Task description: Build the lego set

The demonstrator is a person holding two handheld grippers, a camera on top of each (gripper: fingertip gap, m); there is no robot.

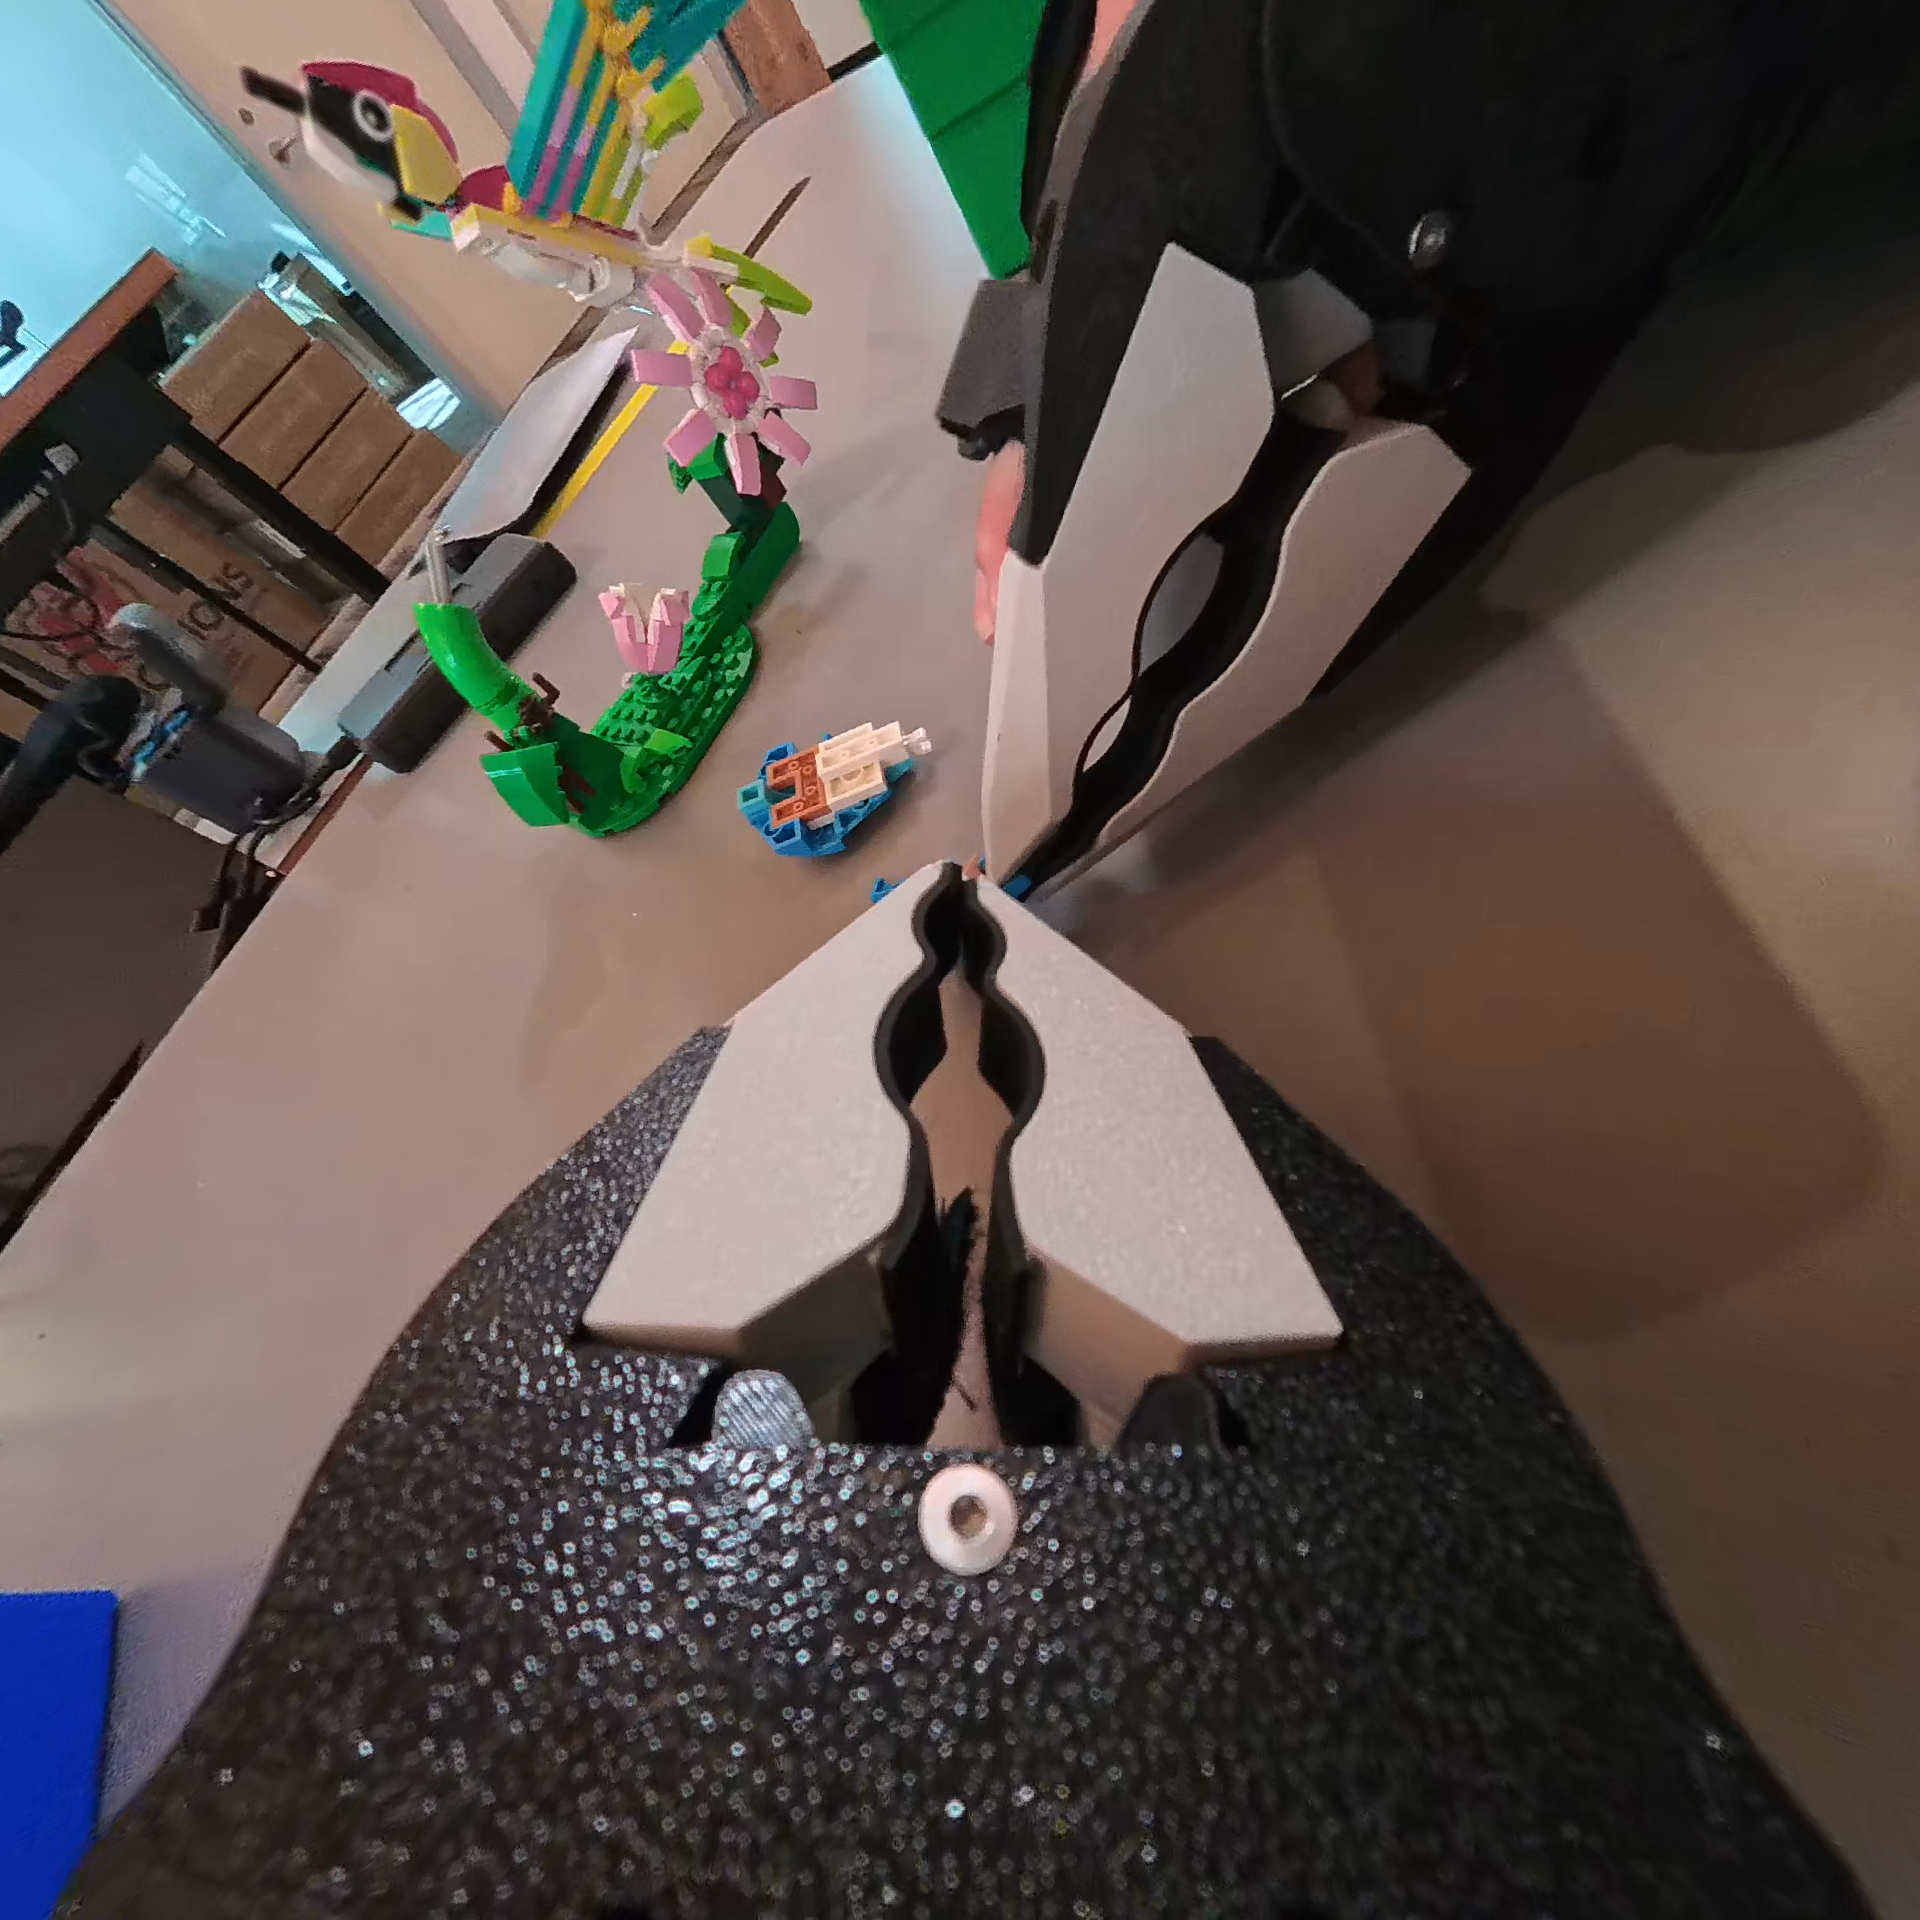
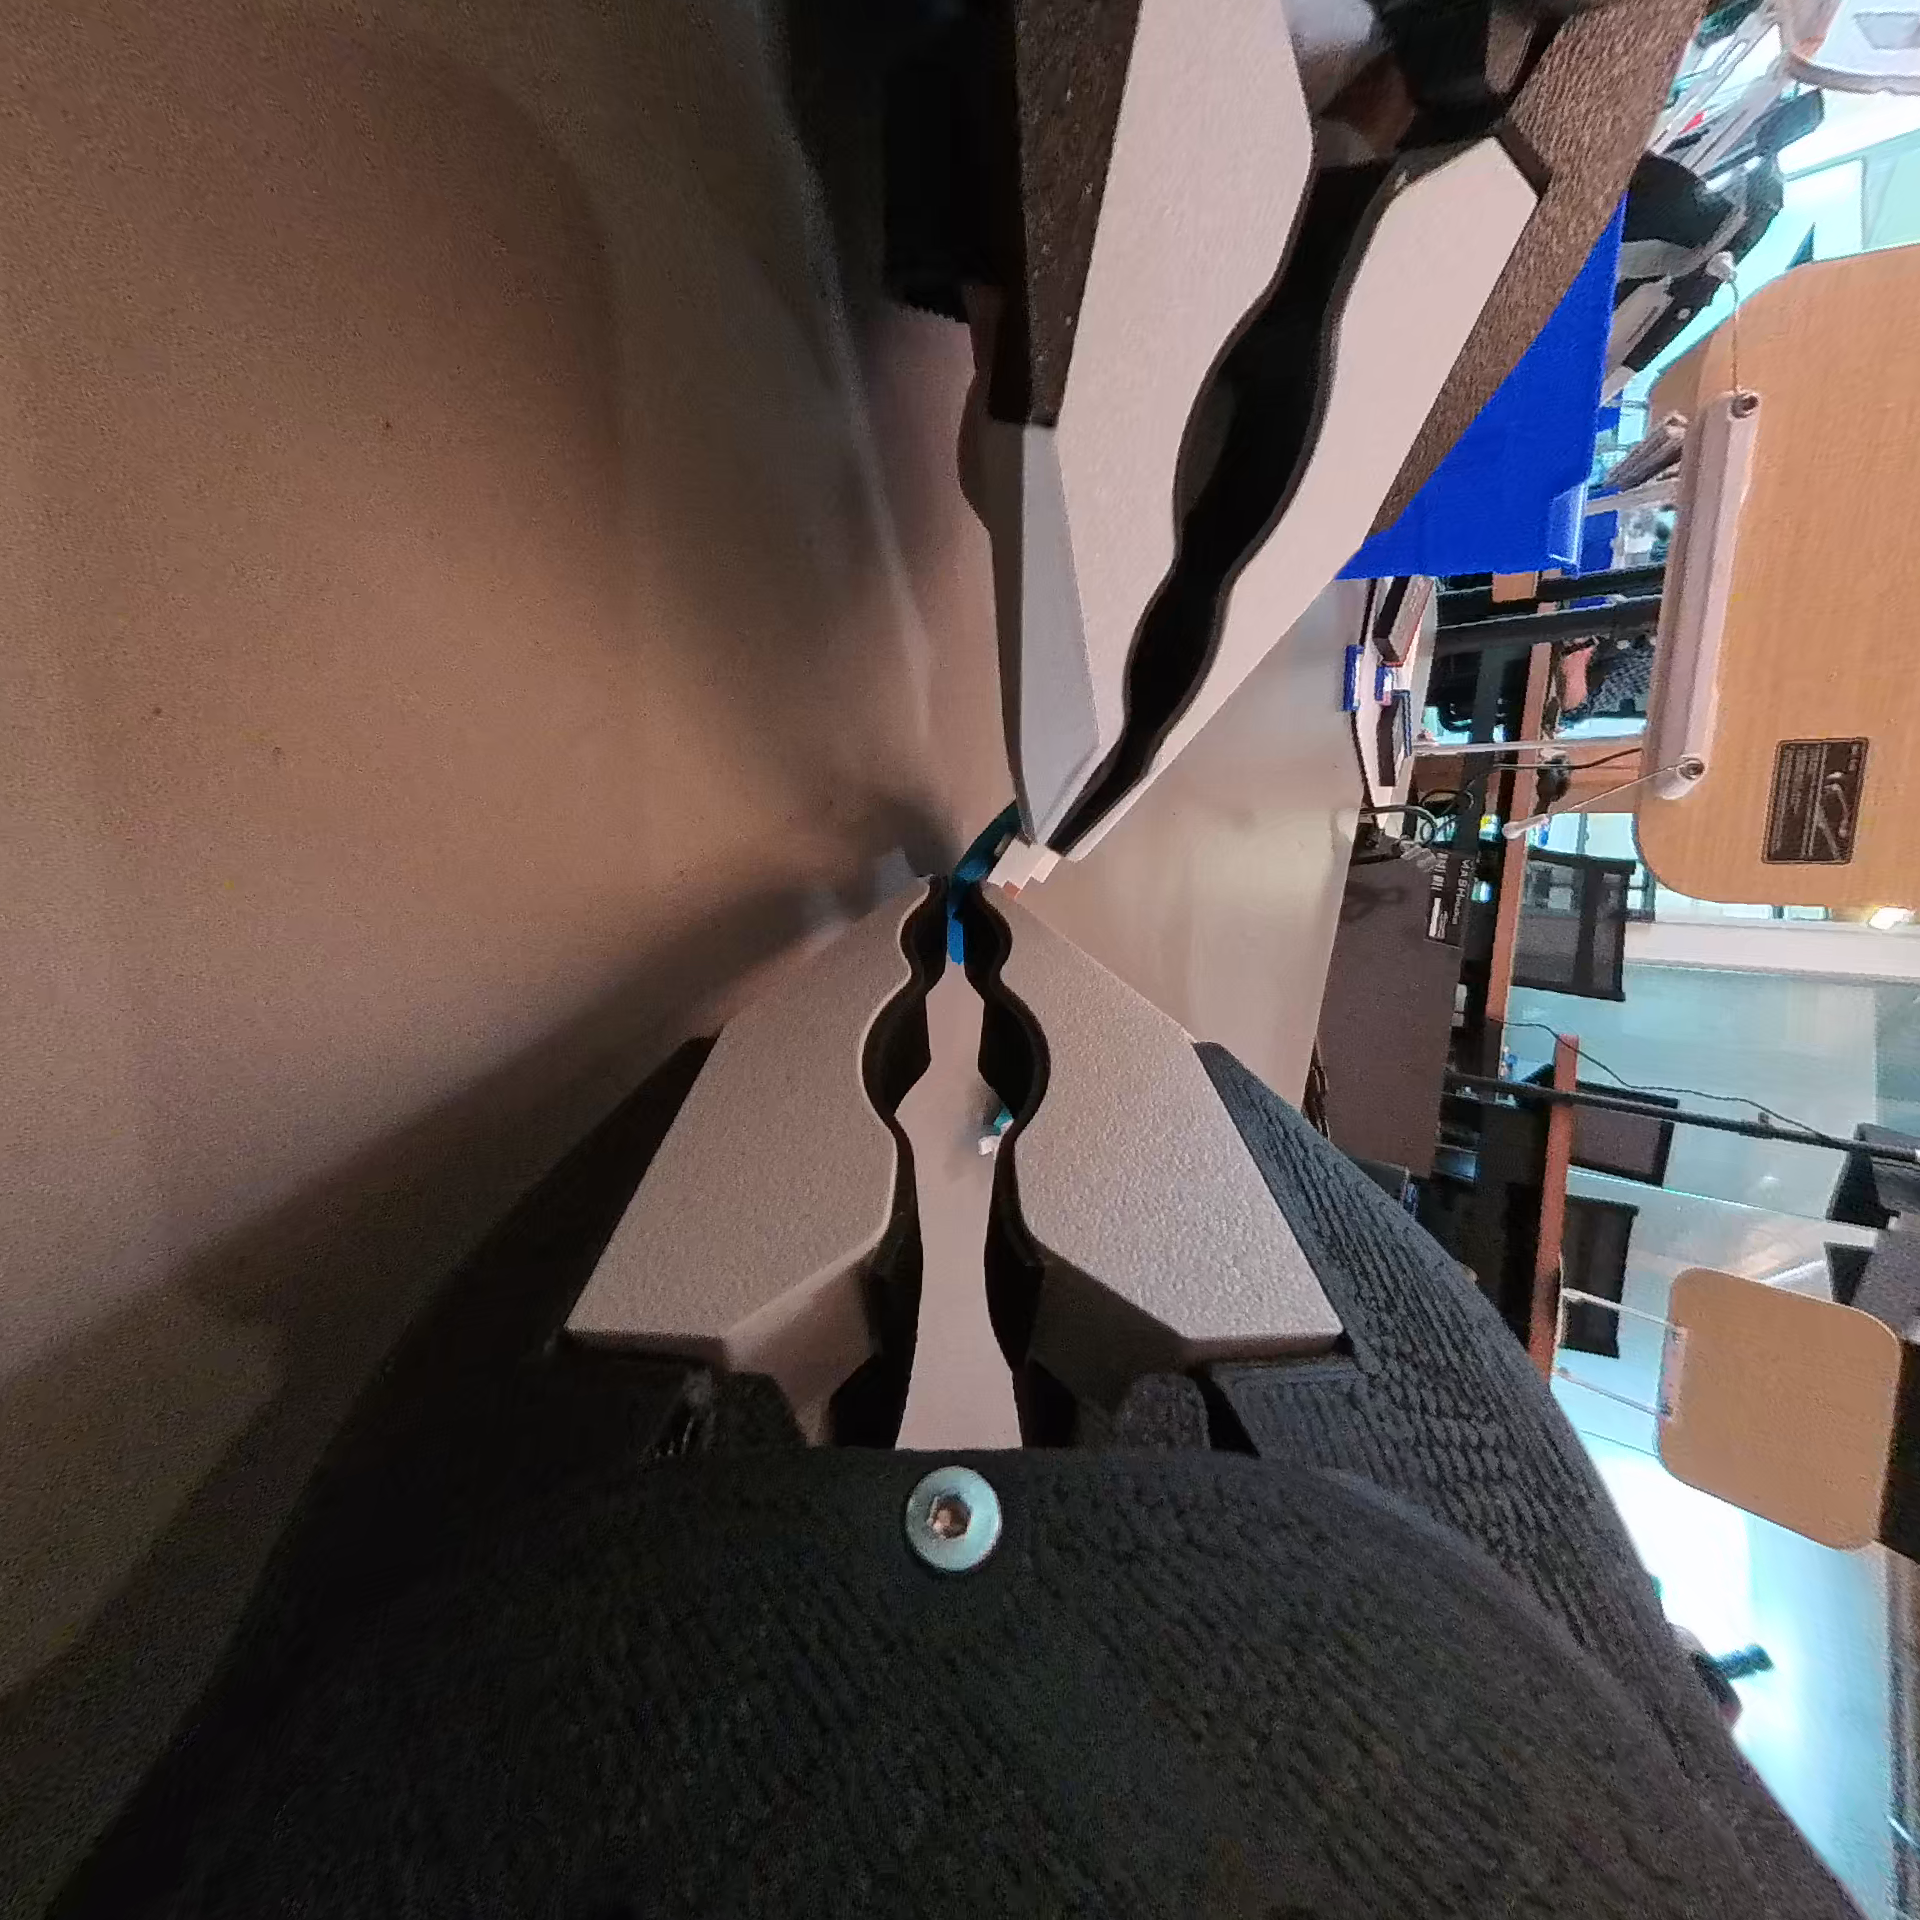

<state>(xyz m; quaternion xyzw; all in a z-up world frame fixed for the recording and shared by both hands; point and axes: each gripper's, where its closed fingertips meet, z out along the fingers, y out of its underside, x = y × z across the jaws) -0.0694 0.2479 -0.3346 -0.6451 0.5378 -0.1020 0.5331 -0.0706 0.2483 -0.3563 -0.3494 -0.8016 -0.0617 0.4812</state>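
- Both grippers meet tip to tip just above the grey counter (image 1: pixel 436 1039), and something tiny sits between them.
- The left gripper (image 1: pixel 961 878) has its fingers drawn almost fully together; a sliver of a small blue brick piece (image 1: pixel 1013 886) shows just past the tips, and whether these tips have hold of it cannot be told from here.
- The right gripper (image 2: pixel 951 904) is nearly closed too, and its own view shows a thin blue piece (image 2: pixel 961 909) pinched right at its tips.
- Beside that, in the right wrist view, a small white stepped brick (image 2: pixel 1023 862) sits at the tips of the other gripper, touching the blue part.
- Handling, as a judgement: hard plastic, very light, stiff, smooth enough to slip or pop out under a skewed squeeze; studs joined by friction only, so a twist could separate them. Best taken on flat opposite faces, at the very fingertips.
- Lying on the counter near by: a little blue, orange and white brick build (image 1: pixel 826 779), well apart from the tips.
- Farther off stands a green brick plant with a pink flower (image 1: pixel 727 395), and behind it a brick bird (image 1: pixel 364 125).
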